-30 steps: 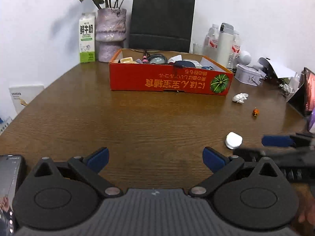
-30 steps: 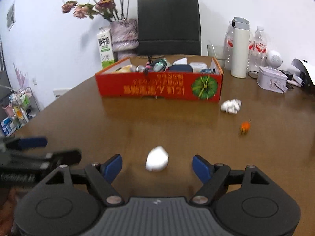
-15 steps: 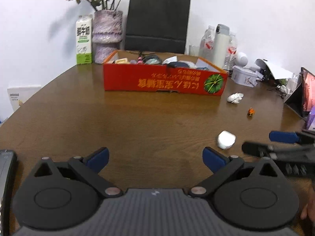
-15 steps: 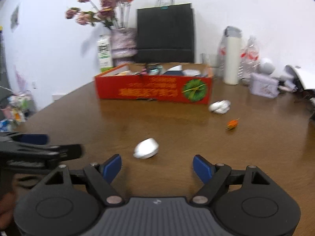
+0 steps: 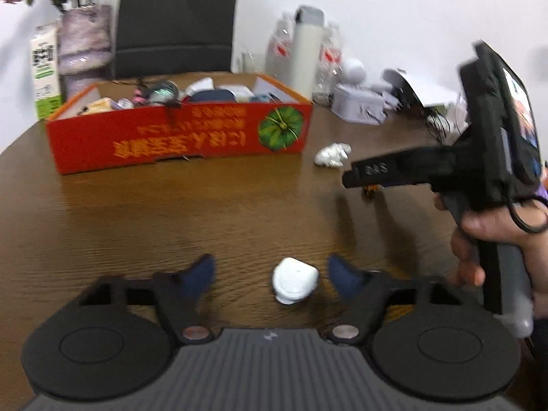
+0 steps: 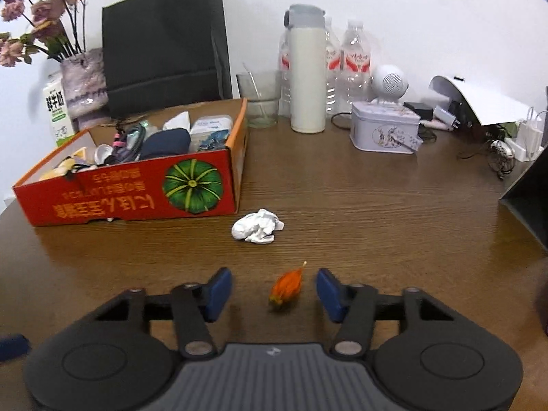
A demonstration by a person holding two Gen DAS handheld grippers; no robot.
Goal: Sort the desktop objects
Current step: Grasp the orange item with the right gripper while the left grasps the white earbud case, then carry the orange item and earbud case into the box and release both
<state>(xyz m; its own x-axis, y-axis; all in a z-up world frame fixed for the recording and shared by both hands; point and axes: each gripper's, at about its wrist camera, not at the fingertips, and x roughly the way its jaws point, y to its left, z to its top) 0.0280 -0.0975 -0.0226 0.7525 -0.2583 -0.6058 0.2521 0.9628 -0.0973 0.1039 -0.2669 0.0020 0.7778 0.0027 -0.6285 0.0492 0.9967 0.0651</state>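
A small white case (image 5: 294, 279) lies on the brown table between the open fingers of my left gripper (image 5: 272, 274), nearer the right finger. A small orange object (image 6: 287, 286) lies between the open fingers of my right gripper (image 6: 272, 289). A crumpled white paper (image 6: 257, 226) lies beyond it, also in the left wrist view (image 5: 332, 154). The red cardboard box (image 6: 137, 195) holding several items stands at the back left, also in the left wrist view (image 5: 178, 140). The right gripper's body (image 5: 445, 167) shows at the right of the left wrist view, above the orange object (image 5: 370, 191).
Behind the box stand a black paper bag (image 6: 164, 34), a flower vase (image 6: 84, 75) and a milk carton (image 6: 58, 113). A glass (image 6: 260, 99), white flask (image 6: 306, 68), water bottles (image 6: 354, 65), tin (image 6: 383, 130), speaker (image 6: 388, 84) and cables (image 6: 500, 157) line the back right.
Both grippers have moved right and forward. The white case now lies between my left fingers and the orange object between my right fingers. The left view is blurred from motion.
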